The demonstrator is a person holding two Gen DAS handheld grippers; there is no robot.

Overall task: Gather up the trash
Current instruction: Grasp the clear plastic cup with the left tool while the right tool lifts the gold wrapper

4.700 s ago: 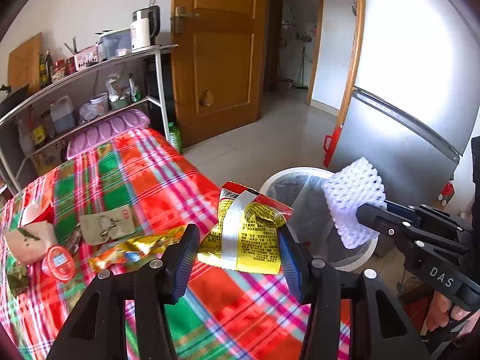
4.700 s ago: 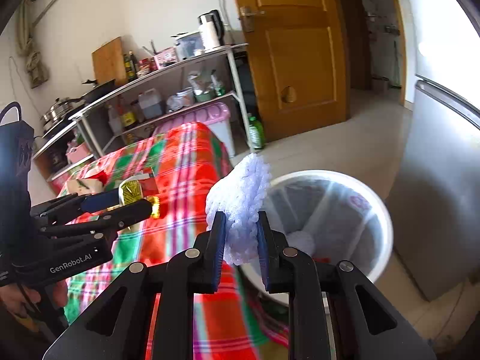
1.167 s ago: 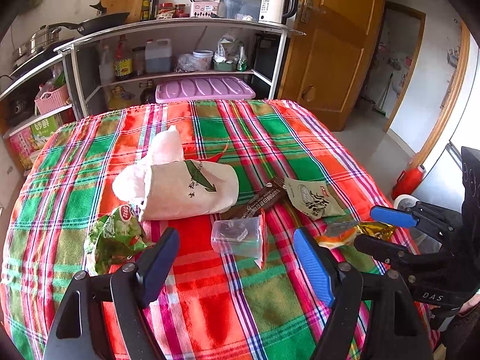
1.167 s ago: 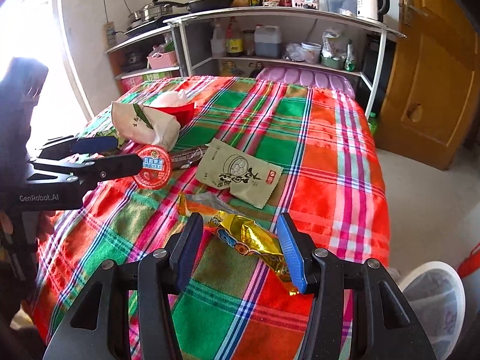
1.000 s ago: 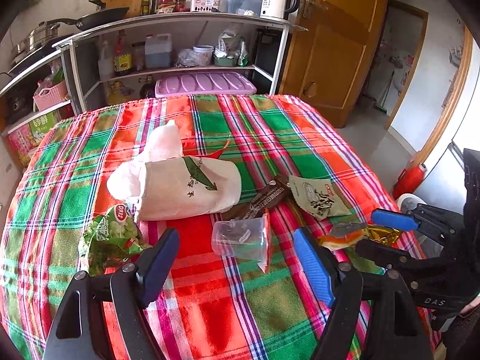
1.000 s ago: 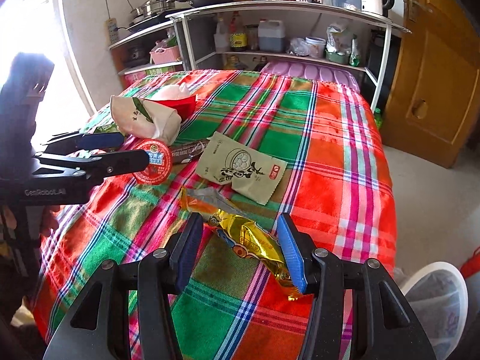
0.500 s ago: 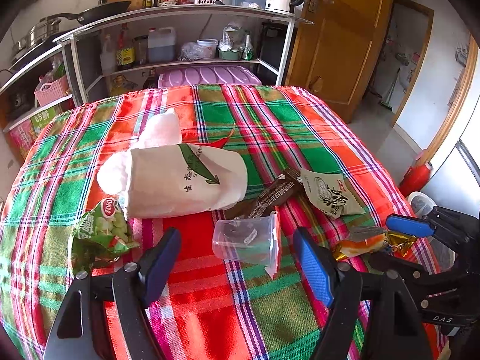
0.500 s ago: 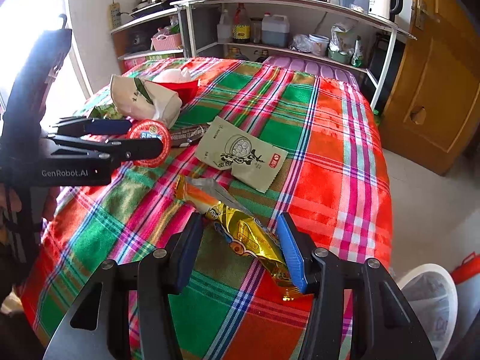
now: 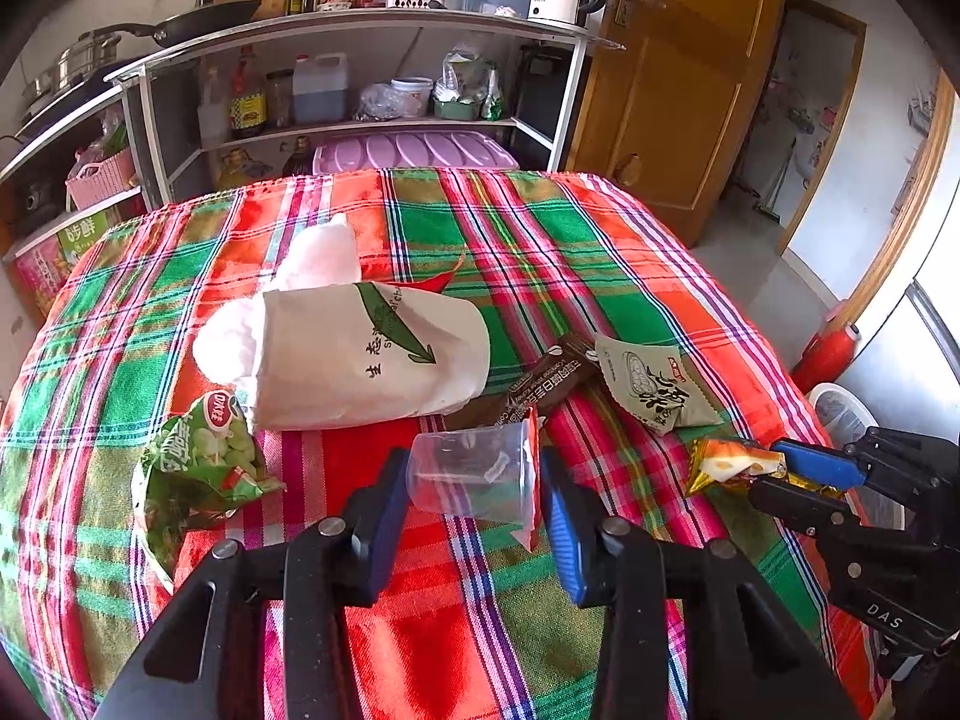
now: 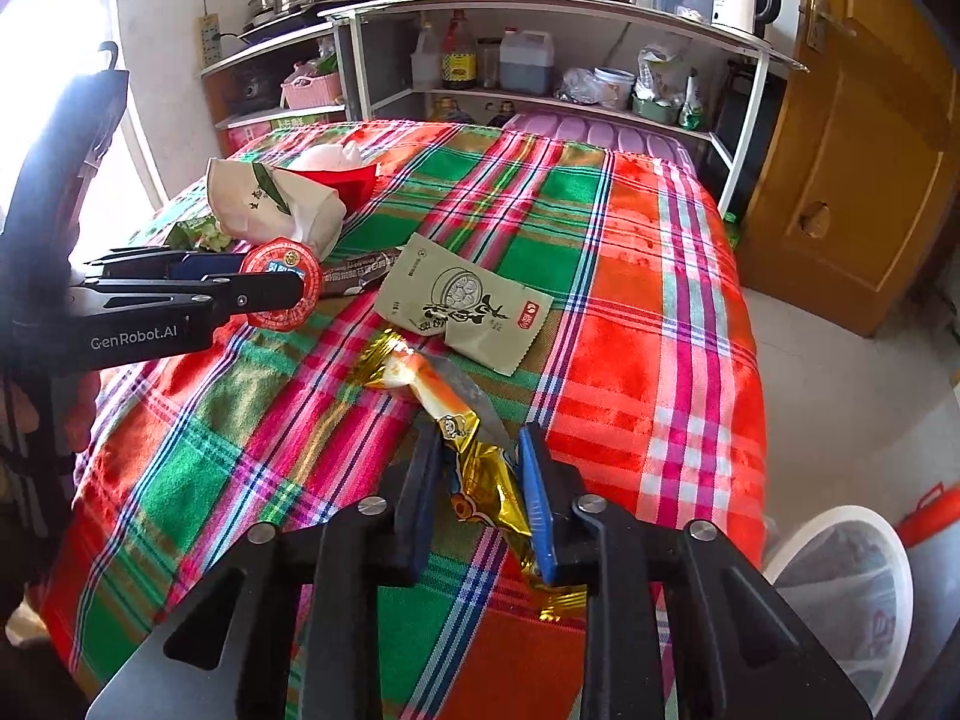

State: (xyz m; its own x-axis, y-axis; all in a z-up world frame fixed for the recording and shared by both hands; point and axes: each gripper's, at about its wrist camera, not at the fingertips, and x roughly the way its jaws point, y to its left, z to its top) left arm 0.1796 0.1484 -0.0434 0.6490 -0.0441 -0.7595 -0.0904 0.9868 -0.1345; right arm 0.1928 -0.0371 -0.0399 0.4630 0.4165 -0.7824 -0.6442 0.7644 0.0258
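Note:
A clear plastic cup (image 9: 468, 471) with a red peel lid lies on its side on the plaid tablecloth (image 9: 600, 240). My left gripper (image 9: 474, 456) has its jaws closing, and both pads touch the cup's ends. From the right wrist view the left gripper (image 10: 270, 279) is at the left with the red lid (image 10: 279, 285) between its fingers. A crumpled gold and orange snack wrapper (image 10: 480, 480) lies near the table's right edge. My right gripper (image 10: 479, 441) has its jaws closing and pinches the wrapper, whose free end (image 9: 729, 465) sticks up.
On the cloth are a white paper bag (image 9: 366, 354), a green snack bag (image 9: 198, 468), a brown bar wrapper (image 9: 540, 384) and an olive sachet (image 9: 654, 384). A white bin (image 10: 840, 588) stands on the floor beside the table. A loaded kitchen shelf (image 9: 360, 24) is behind.
Earlier both grippers held a yellow packet and a white foam net over the bin. Since half a second ago both sets of jaws have narrowed onto the cup and the gold wrapper, whose end has risen.

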